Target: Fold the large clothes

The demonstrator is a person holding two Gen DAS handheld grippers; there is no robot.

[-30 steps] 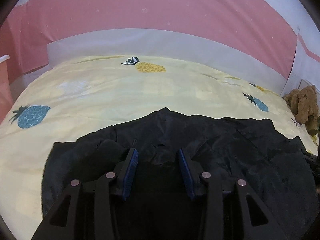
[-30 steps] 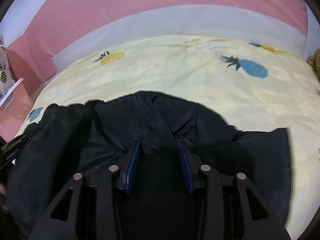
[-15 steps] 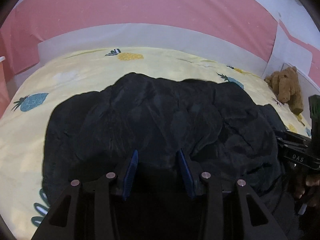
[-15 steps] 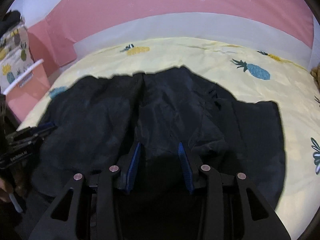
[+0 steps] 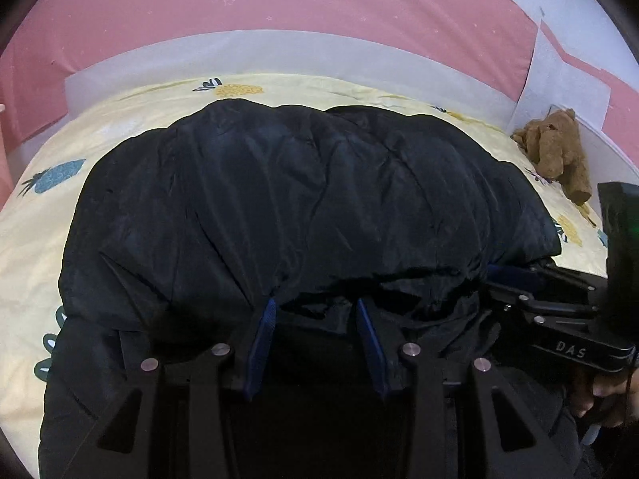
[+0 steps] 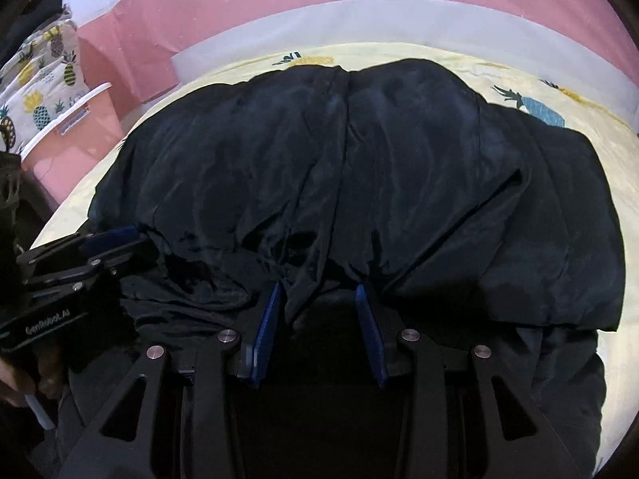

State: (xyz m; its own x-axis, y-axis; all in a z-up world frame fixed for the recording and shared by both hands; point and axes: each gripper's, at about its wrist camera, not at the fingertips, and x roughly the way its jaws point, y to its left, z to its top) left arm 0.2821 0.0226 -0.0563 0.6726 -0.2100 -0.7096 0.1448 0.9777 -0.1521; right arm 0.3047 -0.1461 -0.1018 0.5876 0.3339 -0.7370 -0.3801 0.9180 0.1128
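Jacket (image 5: 303, 207) now farther across, crosswise

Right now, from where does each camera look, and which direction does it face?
Left wrist: on the left hand-held gripper, facing down across the black padded jacket towards the pink wall; the right hand-held gripper and fingers show at right.
Right wrist: on the right hand-held gripper, same direction; the left hand-held gripper shows at left.
Shared: jacket, yellow pineapple-print bedsheet, wall.
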